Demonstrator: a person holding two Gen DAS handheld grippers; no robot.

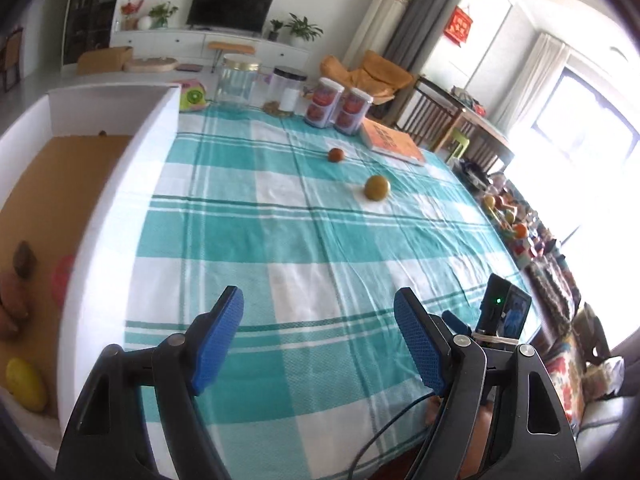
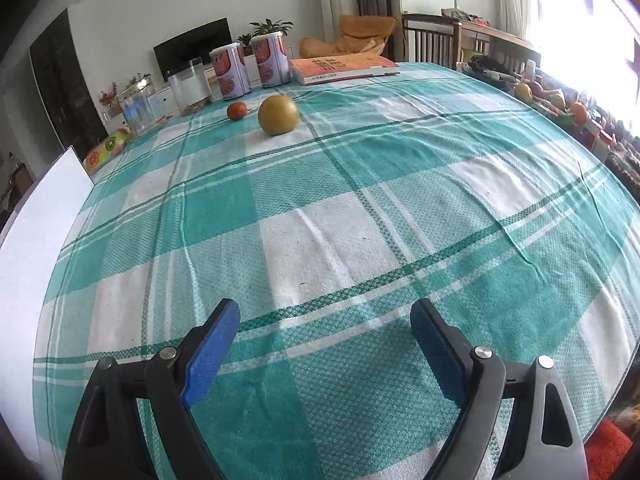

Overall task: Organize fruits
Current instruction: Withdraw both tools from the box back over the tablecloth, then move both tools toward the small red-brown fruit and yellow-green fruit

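Woven teal-check tablecloth (image 2: 320, 240) — round yellow-green fruit (image 2: 277, 115), both tongs (image 1: 319, 312) (image 2: 325, 320) gaping wide, empty.

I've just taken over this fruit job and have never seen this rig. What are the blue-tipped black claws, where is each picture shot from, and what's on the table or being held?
The claws are two hand-held grippers that a person carries, one in each hand. Each has a camera looking forward along its two fingers, so one picture is the left gripper's view and the other the right gripper's view. Both grippers are open and hold nothing.

They hover over a table with a teal checked tablecloth. Two loose fruits lie on it: a yellow-green round fruit and a smaller red-orange fruit, apart from each other. Behind them stand jars and an orange book.

In the left view, a white box beside the cloth already holds some produce, including a yellow fruit.
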